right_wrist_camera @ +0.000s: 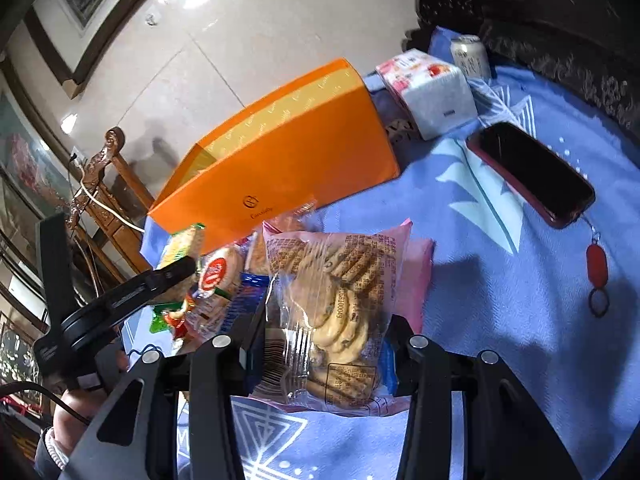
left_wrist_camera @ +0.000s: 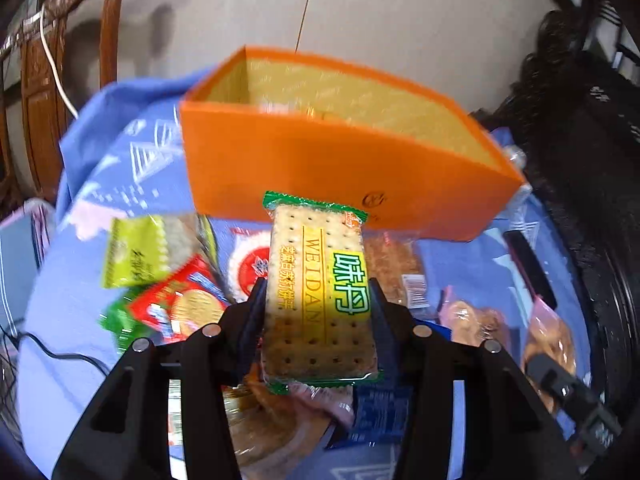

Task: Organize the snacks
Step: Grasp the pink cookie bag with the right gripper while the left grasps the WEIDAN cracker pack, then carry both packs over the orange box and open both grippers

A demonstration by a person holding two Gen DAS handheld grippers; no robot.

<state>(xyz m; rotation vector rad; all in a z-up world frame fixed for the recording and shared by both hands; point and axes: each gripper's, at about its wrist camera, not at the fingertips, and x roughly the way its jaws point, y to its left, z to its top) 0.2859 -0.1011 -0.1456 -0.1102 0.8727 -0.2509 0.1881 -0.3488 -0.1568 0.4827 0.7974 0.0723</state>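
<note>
Your left gripper (left_wrist_camera: 318,300) is clamped on a green-edged soda cracker pack (left_wrist_camera: 318,292), its fingers pressing the pack's two long sides, and the pack is held up off the cloth with its far end just in front of the near wall of the orange box (left_wrist_camera: 320,168). That box stands open-topped on the blue patterned cloth (left_wrist_camera: 60,288), its yellow lining showing, and something pale lies inside it, though the blur makes it hard to tell what. Below and to the left of the held pack lies a heap of loose snacks: a yellow-green packet (left_wrist_camera: 134,252), a red cracker packet (left_wrist_camera: 180,300), and a round red-and-white packet (left_wrist_camera: 250,264), with a brown pastry in clear wrap (left_wrist_camera: 394,264) to the right. Your right gripper (right_wrist_camera: 322,320) is closed on a clear bag of chocolate-chip cookies (right_wrist_camera: 332,300), pads pinching its sides, the bag standing up between the fingers with a pink packet (right_wrist_camera: 416,276) just behind it. From that view the orange box (right_wrist_camera: 280,160) sits beyond the bag, and your left gripper (right_wrist_camera: 176,272) shows at the left edge with the cracker pack (right_wrist_camera: 182,244) in its jaws, close to the box's near corner. Further right on the cloth lie a tissue pack (right_wrist_camera: 432,92), a drink can (right_wrist_camera: 470,56) behind it, and a dark phone (right_wrist_camera: 532,172) with a red charm (right_wrist_camera: 596,264) trailing from it, all well apart from the snacks.
</note>
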